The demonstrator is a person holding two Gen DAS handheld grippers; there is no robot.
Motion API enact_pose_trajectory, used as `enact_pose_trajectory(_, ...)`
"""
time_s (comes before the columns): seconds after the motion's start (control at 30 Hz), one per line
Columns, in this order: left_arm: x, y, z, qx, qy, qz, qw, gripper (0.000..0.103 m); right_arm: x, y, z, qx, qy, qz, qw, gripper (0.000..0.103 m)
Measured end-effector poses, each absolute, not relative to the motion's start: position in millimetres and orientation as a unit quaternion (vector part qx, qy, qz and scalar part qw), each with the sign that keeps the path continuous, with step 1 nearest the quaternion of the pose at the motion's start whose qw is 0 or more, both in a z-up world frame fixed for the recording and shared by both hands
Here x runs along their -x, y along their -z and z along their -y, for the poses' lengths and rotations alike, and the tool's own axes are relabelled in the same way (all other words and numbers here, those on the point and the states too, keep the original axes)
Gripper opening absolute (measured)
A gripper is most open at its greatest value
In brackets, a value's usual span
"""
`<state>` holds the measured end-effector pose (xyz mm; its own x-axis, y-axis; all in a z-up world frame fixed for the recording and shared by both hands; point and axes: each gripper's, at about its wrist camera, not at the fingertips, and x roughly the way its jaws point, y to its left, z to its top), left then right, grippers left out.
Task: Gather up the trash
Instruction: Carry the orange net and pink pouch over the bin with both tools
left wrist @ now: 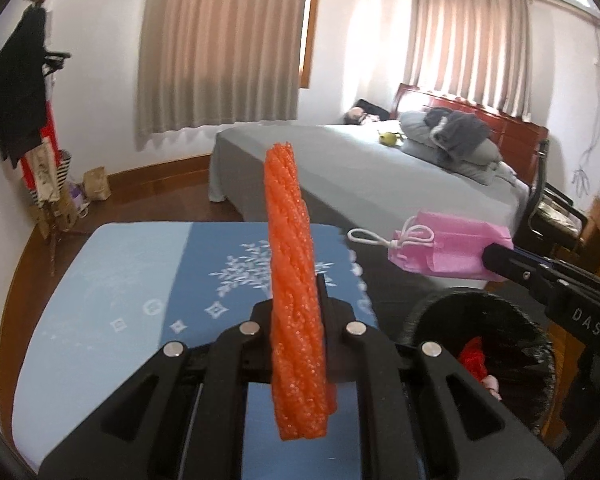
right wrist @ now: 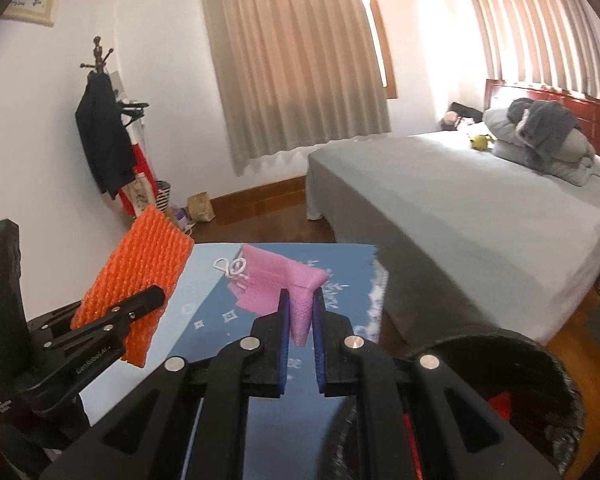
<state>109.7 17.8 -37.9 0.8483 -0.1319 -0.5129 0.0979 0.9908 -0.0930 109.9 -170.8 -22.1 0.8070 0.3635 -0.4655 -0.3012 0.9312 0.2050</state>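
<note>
My left gripper (left wrist: 296, 312) is shut on an orange foam net sleeve (left wrist: 292, 264), held upright above the blue patterned table (left wrist: 120, 300). The sleeve also shows in the right wrist view (right wrist: 140, 280), with the left gripper (right wrist: 140, 300) clamped on it. My right gripper (right wrist: 300, 312) is shut on a pink face mask (right wrist: 276, 280) with white ear loops, held over the table's right part. The mask also shows in the left wrist view (left wrist: 448, 248). A black trash bin (left wrist: 540, 344) stands at the table's right edge, with red trash inside; it also shows in the right wrist view (right wrist: 548, 376).
A grey bed (right wrist: 460, 200) with pillows and clothes stands to the right. A coat rack (right wrist: 104, 136) with dark clothes, bags and a paper bag (right wrist: 200, 208) stand by the left wall. Curtains (right wrist: 296, 60) cover the windows. A dark chair (left wrist: 552, 208) is behind the bin.
</note>
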Motion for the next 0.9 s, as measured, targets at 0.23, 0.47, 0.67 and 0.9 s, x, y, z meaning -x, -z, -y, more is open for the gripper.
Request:
enact_pose_trajectory(0.23,-99.1,33.9,35.4,0.015,0.108,-0.263,0.959,0.011,-87.4,23.2,219.1,-0.074,-0.134,-0.252,0.955,0.011)
enact_pose_trajectory(0.47,-97.2,42.0,79.8,0.002,0.152,-0.265,0.952,0.011,-70.0,33.3,258.2,-0.083,-0.091,-0.259,0.958,0.011)
enact_pose_trajectory(0.67,-104.0,55.4,107.5,-0.012,0.186,-0.273,0.944,0.011,-59.8,48.0,288.0,-0.083,-0.050,-0.273,0.957,0.011)
enact_pose_trajectory(0.9,-118.3,76.4,139.4,-0.029,0.214,-0.288,0.933,0.011,-57.5,66.5,328.2,-0.098,-0.004,-0.291,0.952,0.011)
